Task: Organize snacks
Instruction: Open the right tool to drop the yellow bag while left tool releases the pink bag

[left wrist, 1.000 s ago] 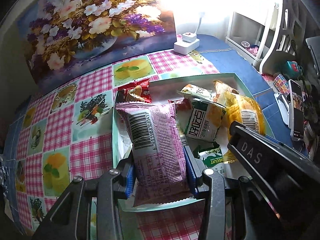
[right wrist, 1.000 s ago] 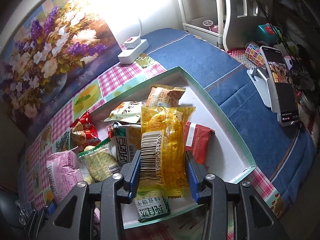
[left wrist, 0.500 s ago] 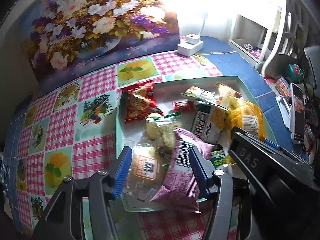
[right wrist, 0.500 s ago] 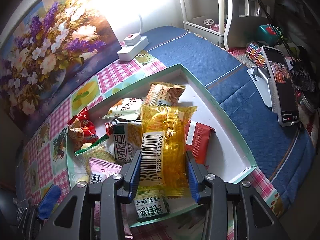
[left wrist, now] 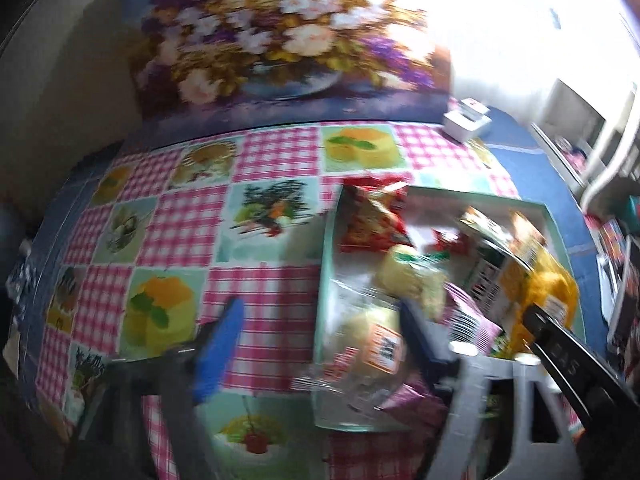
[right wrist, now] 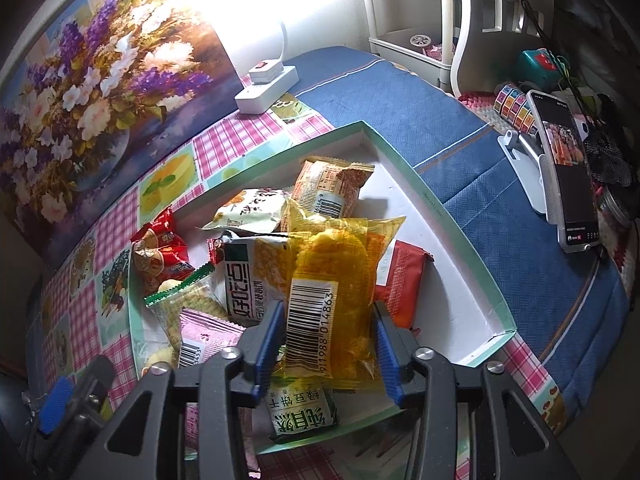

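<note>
A shallow teal-rimmed box (right wrist: 460, 236) holds several snack packets. My right gripper (right wrist: 326, 344) is shut on a yellow packet with a barcode (right wrist: 332, 280) and holds it over the box's near side. My left gripper (left wrist: 320, 344) is open and empty, straddling the box's left rim (left wrist: 325, 280) above the checkered cloth; the view is blurred. The pink packet (right wrist: 202, 336) lies in the box's near-left corner and also shows in the left wrist view (left wrist: 468, 320). A red packet (right wrist: 160, 248) sits at the left rim. A green-labelled packet (right wrist: 300, 408) lies under the yellow one.
A flower painting (right wrist: 100, 80) leans at the back. A white power strip (right wrist: 266, 84) lies on the table behind the box. A phone on a stand (right wrist: 564, 168) is at the right on the blue cloth (right wrist: 400, 100). White shelving (right wrist: 420, 40) stands behind.
My left gripper opened and let the pink packet drop into the box, then swung left over the checkered cloth. My right gripper still holds the yellow packet, barely moved.
</note>
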`<state>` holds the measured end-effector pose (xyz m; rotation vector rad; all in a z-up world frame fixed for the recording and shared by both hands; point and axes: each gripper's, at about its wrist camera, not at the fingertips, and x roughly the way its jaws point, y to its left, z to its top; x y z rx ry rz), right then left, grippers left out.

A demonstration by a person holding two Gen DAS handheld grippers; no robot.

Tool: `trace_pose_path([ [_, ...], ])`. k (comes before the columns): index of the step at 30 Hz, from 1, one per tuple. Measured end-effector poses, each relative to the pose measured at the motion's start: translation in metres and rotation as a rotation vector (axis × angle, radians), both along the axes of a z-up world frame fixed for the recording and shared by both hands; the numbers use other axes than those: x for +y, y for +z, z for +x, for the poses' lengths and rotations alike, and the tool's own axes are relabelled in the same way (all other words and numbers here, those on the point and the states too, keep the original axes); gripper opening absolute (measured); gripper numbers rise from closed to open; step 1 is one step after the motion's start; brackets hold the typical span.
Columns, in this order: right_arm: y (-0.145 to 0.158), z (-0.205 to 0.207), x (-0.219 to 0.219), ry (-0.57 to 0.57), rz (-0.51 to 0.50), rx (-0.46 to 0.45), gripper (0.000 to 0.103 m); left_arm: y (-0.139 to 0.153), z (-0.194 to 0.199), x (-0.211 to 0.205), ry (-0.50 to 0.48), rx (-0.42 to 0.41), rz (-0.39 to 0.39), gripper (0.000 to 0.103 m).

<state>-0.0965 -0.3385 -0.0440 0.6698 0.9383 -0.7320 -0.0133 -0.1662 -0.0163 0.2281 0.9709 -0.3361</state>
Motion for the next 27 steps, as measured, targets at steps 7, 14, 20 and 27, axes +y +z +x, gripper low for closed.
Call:
trace_pose_path([
  [7, 0.001, 0.008, 0.005, 0.039, -0.04, 0.017, 0.082, -0.013, 0.018, 0.023, 0.12, 0.059, 0.02, 0.089],
  [14, 0.003, 0.013, 0.011, 0.076, -0.092, 0.03, 0.103, -0.024, 0.025, 0.031, 0.17, 0.104, 0.034, 0.095],
  [20, 0.004, 0.016, 0.016, 0.095, -0.112, 0.025, 0.103, -0.027, 0.028, 0.034, 0.189, 0.11, 0.04, 0.096],
  [27, 0.01, 0.015, 0.019, 0.093, -0.124, -0.001, 0.103, -0.025, 0.031, 0.043, 0.205, 0.078, 0.031, 0.096],
])
